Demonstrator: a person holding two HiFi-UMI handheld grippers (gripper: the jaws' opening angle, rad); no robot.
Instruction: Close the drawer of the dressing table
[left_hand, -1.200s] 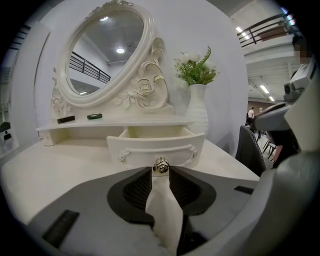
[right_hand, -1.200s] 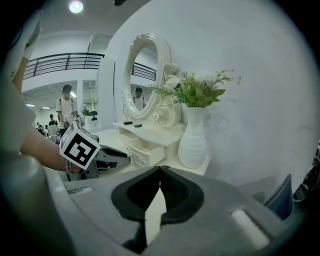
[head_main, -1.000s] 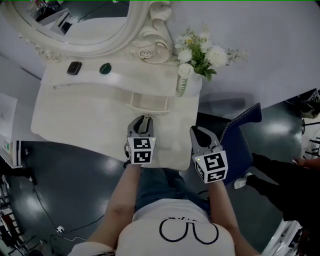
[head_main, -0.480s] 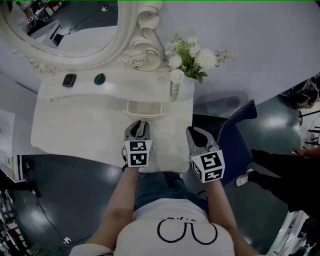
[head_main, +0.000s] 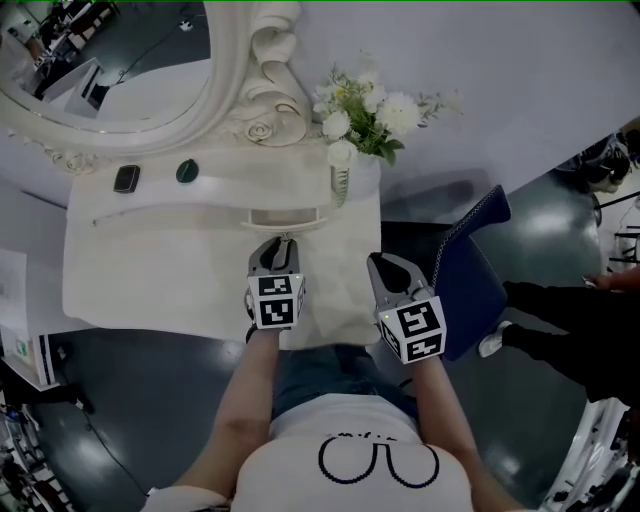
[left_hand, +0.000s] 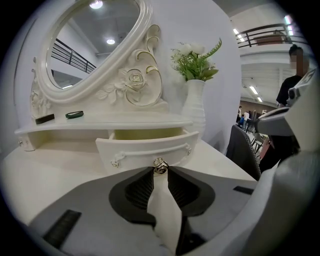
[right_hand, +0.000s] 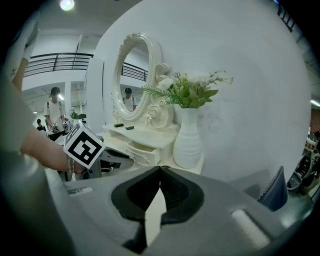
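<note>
On the dressing table (head_main: 150, 275): a white top with a raised shelf (head_main: 200, 195) along its far side, and an oval mirror (head_main: 110, 60) in a carved white frame standing behind that shelf.
Drawer (head_main: 285, 216): it sits under the shelf, right of the middle, and is pulled partly out toward the near side, so its pale inside shows.
Drawer knob (left_hand: 160, 166): a small metal knob at the middle of the curved drawer front.
Left gripper (head_main: 284, 243): it is over the table top just on the near side of the drawer and points at the drawer front. Its jaws are nearly together, with their tips pinched on the drawer knob.
Right gripper (head_main: 378, 262): it is over the right edge of the table top, apart from the drawer. Its jaws are closed tip to tip with nothing between them.
Vase (head_main: 340, 182): white and ribbed, at the right end of the shelf just right of the drawer, holding white flowers (head_main: 365, 105) with green leaves.
Shelf items: a small black object (head_main: 126, 179) and a dark green round one (head_main: 186, 172) lie side by side toward the left.
Chair (head_main: 470, 270): blue, right of the table, near the right gripper.
Bystander (head_main: 570, 330): a person in dark clothing at the right edge of the head view.
</note>
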